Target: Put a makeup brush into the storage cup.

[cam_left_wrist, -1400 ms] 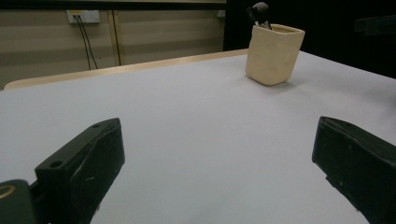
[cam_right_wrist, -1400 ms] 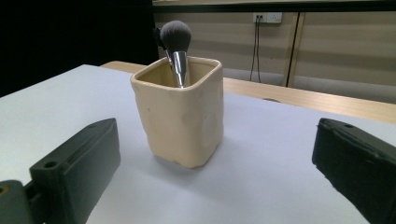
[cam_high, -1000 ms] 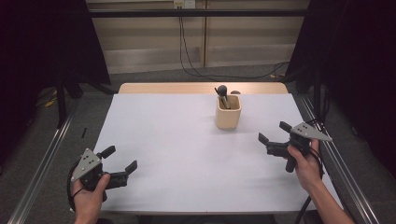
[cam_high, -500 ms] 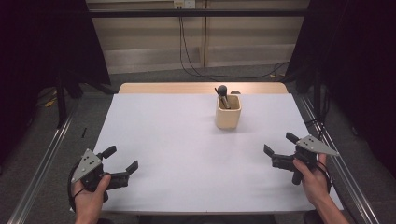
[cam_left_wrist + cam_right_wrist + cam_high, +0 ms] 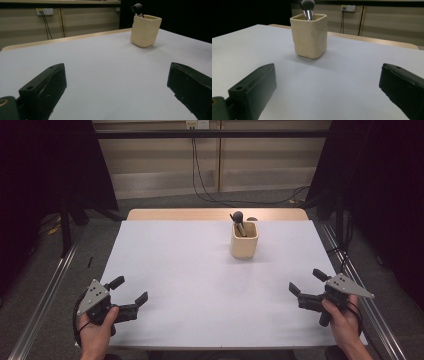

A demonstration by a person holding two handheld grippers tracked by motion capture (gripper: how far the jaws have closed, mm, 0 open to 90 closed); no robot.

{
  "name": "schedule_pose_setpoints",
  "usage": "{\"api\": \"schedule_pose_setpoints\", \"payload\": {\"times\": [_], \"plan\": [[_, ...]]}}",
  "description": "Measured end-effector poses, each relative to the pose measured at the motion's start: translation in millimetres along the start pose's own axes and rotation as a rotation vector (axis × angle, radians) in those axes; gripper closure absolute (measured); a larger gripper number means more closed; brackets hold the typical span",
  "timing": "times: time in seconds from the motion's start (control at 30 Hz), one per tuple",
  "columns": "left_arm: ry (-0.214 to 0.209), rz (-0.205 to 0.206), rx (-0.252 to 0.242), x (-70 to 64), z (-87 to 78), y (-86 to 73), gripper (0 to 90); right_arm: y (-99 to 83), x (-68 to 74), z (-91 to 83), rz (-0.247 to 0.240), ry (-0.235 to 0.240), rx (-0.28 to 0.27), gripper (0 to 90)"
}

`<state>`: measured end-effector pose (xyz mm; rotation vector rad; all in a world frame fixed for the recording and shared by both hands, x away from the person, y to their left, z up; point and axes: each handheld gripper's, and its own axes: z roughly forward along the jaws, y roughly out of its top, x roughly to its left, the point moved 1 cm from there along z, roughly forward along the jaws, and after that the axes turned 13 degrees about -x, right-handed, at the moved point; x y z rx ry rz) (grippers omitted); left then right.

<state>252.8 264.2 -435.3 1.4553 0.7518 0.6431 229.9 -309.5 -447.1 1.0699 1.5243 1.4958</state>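
A cream square cup (image 5: 244,240) (image 5: 145,31) (image 5: 309,35) stands upright on the white table top (image 5: 200,285), right of centre toward the back. Dark-headed makeup brushes (image 5: 237,221) (image 5: 307,8) stick up out of it. My left gripper (image 5: 129,290) rests low at the front left corner, open, with nothing between its jaws. At the front right edge, my right gripper (image 5: 307,282) is open too and holds nothing. Both point toward the cup from a distance.
The table top has a bare wooden strip (image 5: 200,214) along its far edge. Metal rails (image 5: 45,295) run along both sides of the table. Cables (image 5: 200,175) hang down the back wall to the floor.
My right gripper has drawn back toward the front right edge of the table and lower. The left gripper has stayed put. The cup has not moved.
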Motion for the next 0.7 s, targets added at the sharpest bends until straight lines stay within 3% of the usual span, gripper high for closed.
{"api": "schedule_pose_setpoints", "payload": {"times": [0.23, 0.4, 0.7], "plan": [[-0.008, 0.004, 0.002, -0.7, -0.2, 0.5, 2.4, -1.9, 0.4, -10.7, 0.007, 0.004, -0.01, 0.7], [-0.008, 0.006, 0.004, 0.1, -0.3, 0.2, 2.4, -2.3, -0.3, -7.9, 0.035, 0.021, -0.01, 0.8], [-0.018, 0.007, 0.007, -0.1, 1.3, 0.2, 2.4, -3.9, 2.8, -5.1, 0.016, 0.017, 0.006, 0.0]]}}
